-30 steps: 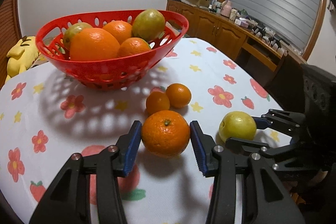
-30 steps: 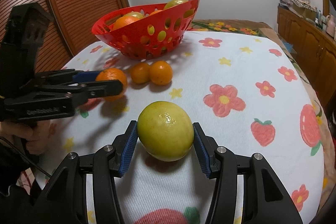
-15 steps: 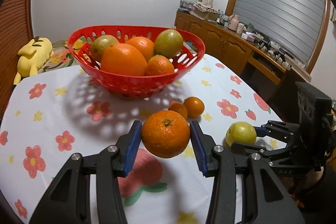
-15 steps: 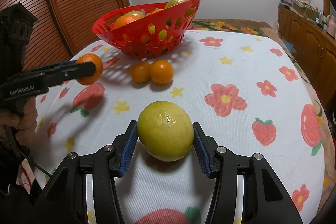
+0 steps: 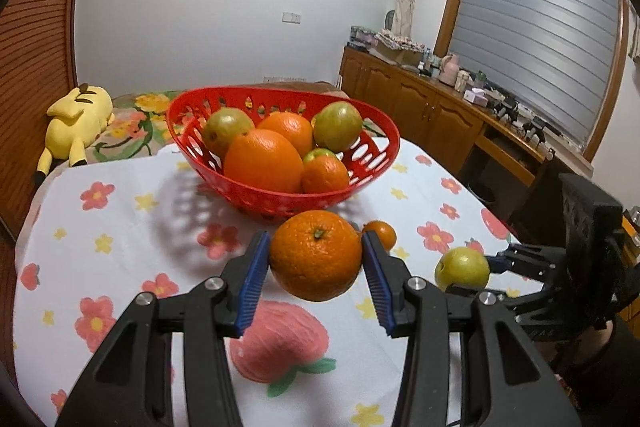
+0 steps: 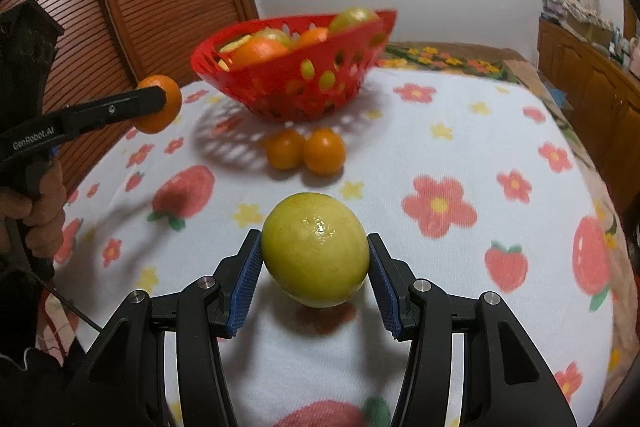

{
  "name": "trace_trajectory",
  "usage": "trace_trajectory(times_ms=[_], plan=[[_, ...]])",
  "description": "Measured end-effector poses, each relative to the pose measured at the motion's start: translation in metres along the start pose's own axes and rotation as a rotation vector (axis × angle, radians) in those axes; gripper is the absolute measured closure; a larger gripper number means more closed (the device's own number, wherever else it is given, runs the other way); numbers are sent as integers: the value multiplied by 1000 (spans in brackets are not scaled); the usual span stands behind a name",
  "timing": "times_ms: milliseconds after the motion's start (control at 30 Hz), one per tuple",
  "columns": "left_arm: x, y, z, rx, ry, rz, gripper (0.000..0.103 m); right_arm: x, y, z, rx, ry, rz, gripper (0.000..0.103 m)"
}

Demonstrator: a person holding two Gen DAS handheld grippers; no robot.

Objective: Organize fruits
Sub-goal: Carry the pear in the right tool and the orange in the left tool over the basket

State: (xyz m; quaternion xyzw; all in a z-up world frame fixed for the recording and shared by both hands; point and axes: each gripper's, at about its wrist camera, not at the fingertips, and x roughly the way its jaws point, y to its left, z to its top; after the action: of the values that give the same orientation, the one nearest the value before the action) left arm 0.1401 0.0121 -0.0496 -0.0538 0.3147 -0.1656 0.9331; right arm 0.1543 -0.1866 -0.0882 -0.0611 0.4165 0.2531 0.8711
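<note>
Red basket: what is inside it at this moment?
The red basket holds a large orange, another orange behind it, a smaller one and at least two greenish fruits. Anything beneath that pile is covered.

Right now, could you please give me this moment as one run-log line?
left hand-held gripper: holds orange, off table | right hand-held gripper: holds green fruit | basket: part full

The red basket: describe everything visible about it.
The red basket looks like glossy plastic, a wide oval bowl whose flared wall is pierced with oval holes. It stands upright on the flowered tablecloth, casting a dappled shadow, and holds oranges and greenish fruits piled near rim height. Neither gripper touches it.
</note>
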Motion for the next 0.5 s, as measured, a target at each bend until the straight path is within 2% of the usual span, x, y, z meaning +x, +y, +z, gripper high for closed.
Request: trace_trajectory(times_ms=[267, 500], plan=[[-6, 18, 16, -40, -46, 28, 58, -15, 4, 46, -62, -63, 2, 50], [1, 41, 29, -69, -49, 58, 58, -5, 0, 82, -95, -89, 23, 50]])
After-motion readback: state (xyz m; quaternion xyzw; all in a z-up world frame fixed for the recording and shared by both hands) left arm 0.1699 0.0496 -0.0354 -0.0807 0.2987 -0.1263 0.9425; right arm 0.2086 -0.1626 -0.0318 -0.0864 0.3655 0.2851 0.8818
